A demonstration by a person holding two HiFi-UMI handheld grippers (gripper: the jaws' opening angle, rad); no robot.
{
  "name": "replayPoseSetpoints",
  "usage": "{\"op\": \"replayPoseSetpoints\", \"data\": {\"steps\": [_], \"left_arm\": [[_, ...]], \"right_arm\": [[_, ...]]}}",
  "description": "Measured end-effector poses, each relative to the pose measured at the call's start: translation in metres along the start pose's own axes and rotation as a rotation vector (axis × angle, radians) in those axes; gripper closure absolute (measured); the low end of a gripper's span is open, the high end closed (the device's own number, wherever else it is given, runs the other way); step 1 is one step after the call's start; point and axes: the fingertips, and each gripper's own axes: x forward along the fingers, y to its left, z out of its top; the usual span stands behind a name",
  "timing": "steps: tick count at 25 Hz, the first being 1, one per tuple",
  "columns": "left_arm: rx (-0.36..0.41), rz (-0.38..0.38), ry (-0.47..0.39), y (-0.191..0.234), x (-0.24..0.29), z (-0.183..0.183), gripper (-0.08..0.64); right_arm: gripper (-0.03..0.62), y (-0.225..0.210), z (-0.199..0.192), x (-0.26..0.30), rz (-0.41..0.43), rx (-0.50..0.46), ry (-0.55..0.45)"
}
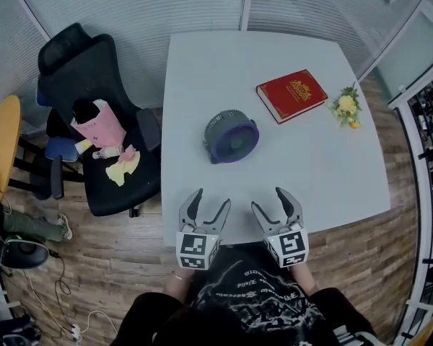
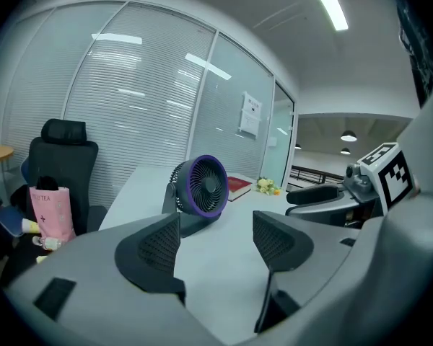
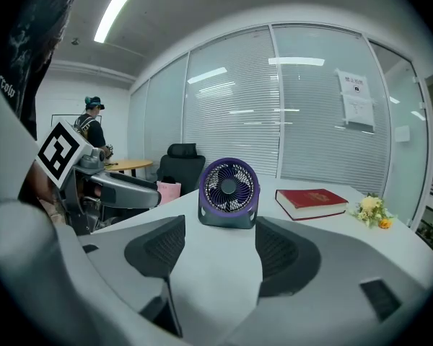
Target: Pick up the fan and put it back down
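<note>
Two claws hover over the near edge of the pale grey tabletop [image 1: 325, 171], at the bottom centre of the frame. Both the left claw [image 1: 211, 197] and the right claw [image 1: 268, 197] have their jaws spread wide with nothing between them. Well ahead of them, mid-tabletop, the small round purple-rimmed dark grey fan [image 1: 231, 137] stands upright. Toward the upper right lie a red hardcover book [image 1: 291, 94] and a small bunch of yellow flowers [image 1: 346, 107]. At left, a black office chair [image 1: 72, 71] holding a pink bag [image 1: 97, 125] stands on the wood-plank floor [image 1: 94, 265]. Blind-covered glass walls [image 1: 130, 6] close the room behind.
</note>
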Motion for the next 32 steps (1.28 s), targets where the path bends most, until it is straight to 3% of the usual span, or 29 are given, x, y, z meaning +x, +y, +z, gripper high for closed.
{"op": "replayPoseSetpoints", "data": {"steps": [7, 15, 21, 26, 32], "left_arm": [[-0.034, 0.092, -0.005, 0.003, 0.012, 0.01, 0.225], [-0.034, 0.213, 0.017, 0.025, 0.023, 0.013, 0.225], [-0.027, 0.264, 0.078, 0.033, 0.04, 0.006, 0.225], [-0.017, 0.275, 0.119, 0.039, 0.058, 0.002, 0.225], [-0.063, 0.304, 0.184, 0.053, 0.079, -0.01, 0.225]], "right_arm": [[0.293, -0.031, 0.019, 0.018, 0.082, -0.061, -0.01], [0.293, -0.072, 0.039, 0.045, 0.115, -0.121, -0.027], [0.299, -0.085, 0.023, 0.079, 0.153, -0.227, 0.096], [0.307, -0.094, 0.017, 0.105, 0.177, -0.202, 0.123], [0.307, -0.101, 0.002, 0.139, 0.204, -0.193, 0.188]]}}
